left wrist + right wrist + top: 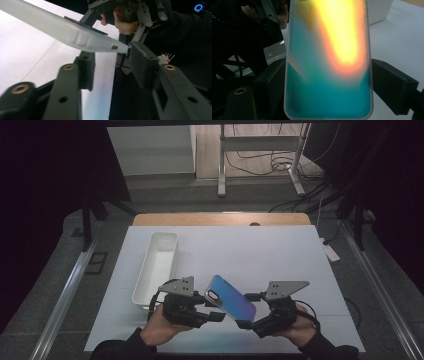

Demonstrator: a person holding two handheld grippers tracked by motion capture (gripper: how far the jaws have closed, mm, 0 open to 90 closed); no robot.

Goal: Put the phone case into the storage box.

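White sheeting covers the one table [280, 255], and every place below is given from the phone case held over its near edge. One long white plastic bin [157, 265] stands empty on the sheet, just beyond and to the left of the case, its near end close behind the left gripper.

One phone case [231, 297] is in play, iridescent blue from the high view with a camera cutout at its upper left end; it hangs above the sheet, tilted, between the two hand-held tools. In the right gripper view it flares teal, yellow and orange with a clear rim.

Two grippers are at work. The right gripper [246, 323] is clamped across the lower right end of the case; the right gripper view shows both black pads pressed against the clear side rims. The left gripper [219, 316] sits at the case's left edge. In the left gripper view the frosted rim crosses above the pad tips, touching the far pad's corner at most, with a gap at the other pad, so I judge it as not yet gripping.

As for progress, the case is lifted and carried by one tool; a two-tool hold or handover looks half made, and the bin has received nothing yet.
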